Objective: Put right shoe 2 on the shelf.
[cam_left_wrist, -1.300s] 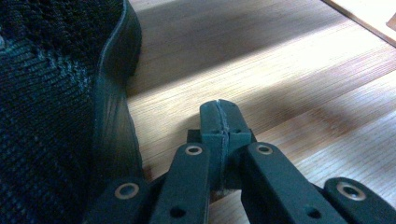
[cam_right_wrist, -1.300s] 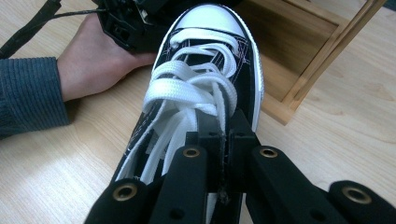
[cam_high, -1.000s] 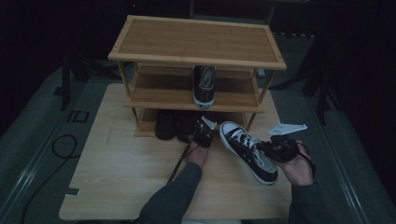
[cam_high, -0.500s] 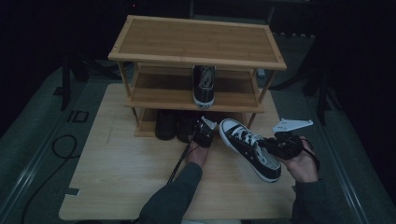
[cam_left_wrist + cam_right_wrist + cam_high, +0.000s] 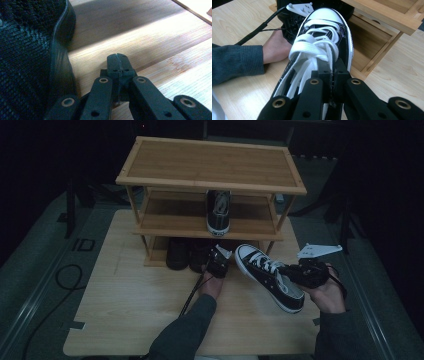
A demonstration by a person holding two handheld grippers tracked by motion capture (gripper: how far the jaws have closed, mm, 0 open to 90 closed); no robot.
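Right tool point(image 5: 292, 271) had its jaws pressed together on the heel end of the sneaker point(image 5: 269, 277), apparently on the tongue or collar behind the white laces; in the right gripper view the tool point(image 5: 332, 65) sat at the shoe's opening with the sneaker point(image 5: 325, 42) running straight away from it. The shoe seemed to be held just off the tabletop point(image 5: 125, 305), though whether its sole touched the wood I could not tell. Its long axis ran from the right tool toward the rack point(image 5: 210, 180), white toe cap pointing at the lower front of the rack, near its right front leg. That alignment was the relation that mattered: from how things lay, the likely next move was to carry the sneaker toe-first onto a shelf, and the toe already faced the rack. The right hand point(image 5: 327, 292) was the one holding the shoe, so it was much the nearer.

Left tool point(image 5: 219, 264) was just beside the sneaker's toe, on its left, in front of the bottom shelf. Its jaws were closed on nothing, as the left gripper view showed, where the tool point(image 5: 120, 66) hung over bare wood beside a dark shoe point(image 5: 30, 57).

On the middle shelf a matching sneaker point(image 5: 219, 211) stood with its toe toward the person, roughly in the middle. Two dark shoes point(image 5: 187, 254) sat on the bottom shelf, left of the left tool. The rack's top was bare.
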